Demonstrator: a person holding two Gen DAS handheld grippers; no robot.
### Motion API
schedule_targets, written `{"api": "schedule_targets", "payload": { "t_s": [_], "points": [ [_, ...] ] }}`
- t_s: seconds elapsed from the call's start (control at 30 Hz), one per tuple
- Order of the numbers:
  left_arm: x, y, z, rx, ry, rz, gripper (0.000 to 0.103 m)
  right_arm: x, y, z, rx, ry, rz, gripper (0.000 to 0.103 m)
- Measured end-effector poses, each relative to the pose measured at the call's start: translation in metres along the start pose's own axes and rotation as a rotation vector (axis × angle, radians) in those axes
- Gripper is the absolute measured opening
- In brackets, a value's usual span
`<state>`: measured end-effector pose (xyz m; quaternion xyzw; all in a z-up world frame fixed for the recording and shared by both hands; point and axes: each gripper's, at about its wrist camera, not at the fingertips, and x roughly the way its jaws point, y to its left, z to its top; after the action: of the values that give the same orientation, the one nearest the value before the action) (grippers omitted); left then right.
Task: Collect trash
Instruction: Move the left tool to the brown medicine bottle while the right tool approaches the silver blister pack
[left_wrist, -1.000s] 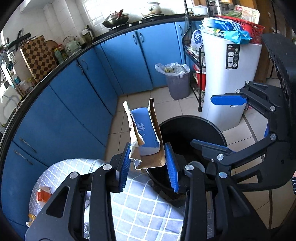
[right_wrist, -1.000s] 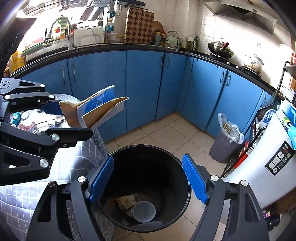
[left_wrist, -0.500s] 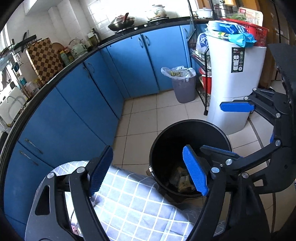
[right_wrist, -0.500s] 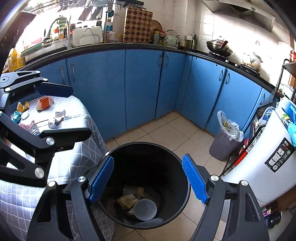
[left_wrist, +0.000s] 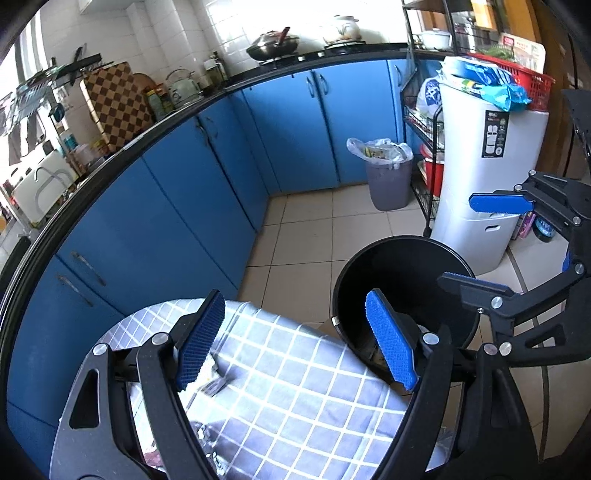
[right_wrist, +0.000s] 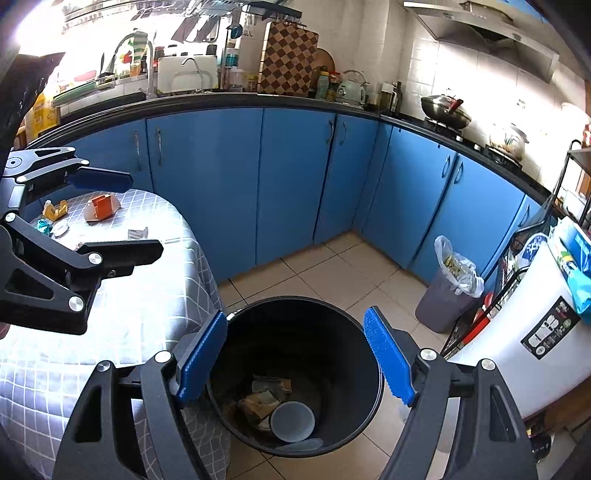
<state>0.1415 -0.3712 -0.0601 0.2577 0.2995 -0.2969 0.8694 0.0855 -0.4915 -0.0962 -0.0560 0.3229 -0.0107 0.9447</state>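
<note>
Left gripper (left_wrist: 295, 339): released, jaws spread, nothing between the pads. It hangs over the near edge of the desk (left_wrist: 295, 376), angled down at the checked cloth, with the bin (left_wrist: 402, 291) just to its right. Probably turned that way to go for another piece.

Right gripper (right_wrist: 295, 354): released too, jaws wide, empty. It sits right above the bin mouth, pointing down into it. Looks like a parked or waiting pose over the drop spot, not a grasp.

Bin: black, round, on the tiled floor, touching or just beside the desk's cloth edge. Placed there so trash goes from desk to bin with a short reach. Inside at the bottom: crumpled cardboard (right_wrist: 264, 400) and a grey cup (right_wrist: 292, 421), so some trash is already collected.

Remaining trash is on the desk's far part, seen in the right wrist view: an orange box (right_wrist: 101, 207), a yellow scrap (right_wrist: 55, 209), a teal wrapper (right_wrist: 44, 226), a small white dish (right_wrist: 60, 228), a paper slip (right_wrist: 137, 233). All lie loose and apart from each other, well away from both grippers. In the left view a foil scrap (left_wrist: 214, 384) lies just by the left pad.

Judgement: task partway; next is a reach back across the desk. Small flat scraps may be hard to pinch off the cloth.

Beyond: blue cabinets (right_wrist: 295, 177), a grey lined bin (right_wrist: 448, 295) in the corner, not in use here.
</note>
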Motion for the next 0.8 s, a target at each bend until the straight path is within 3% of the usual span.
{"api": "schedule_targets", "payload": {
  "t_s": [0.27, 0.5, 0.6, 0.8],
  "points": [
    [-0.025, 0.034, -0.028, -0.061, -0.003, 0.053, 0.083, -0.008, 0.034, 0.013, -0.048, -0.016, 0.044, 0.075],
    [-0.051, 0.079, -0.072, -0.147, 0.02, 0.123, 0.087, -0.006, 0.093, 0.026, -0.136, -0.013, 0.128, 0.075],
    [-0.06, 0.096, -0.093, -0.177, 0.041, 0.154, 0.088, -0.004, 0.116, 0.03, -0.164, -0.013, 0.159, 0.085],
    [-0.08, 0.132, -0.139, -0.249, 0.073, 0.202, 0.095, 0.005, 0.165, 0.038, -0.222, 0.007, 0.228, 0.087]
  ]
}}
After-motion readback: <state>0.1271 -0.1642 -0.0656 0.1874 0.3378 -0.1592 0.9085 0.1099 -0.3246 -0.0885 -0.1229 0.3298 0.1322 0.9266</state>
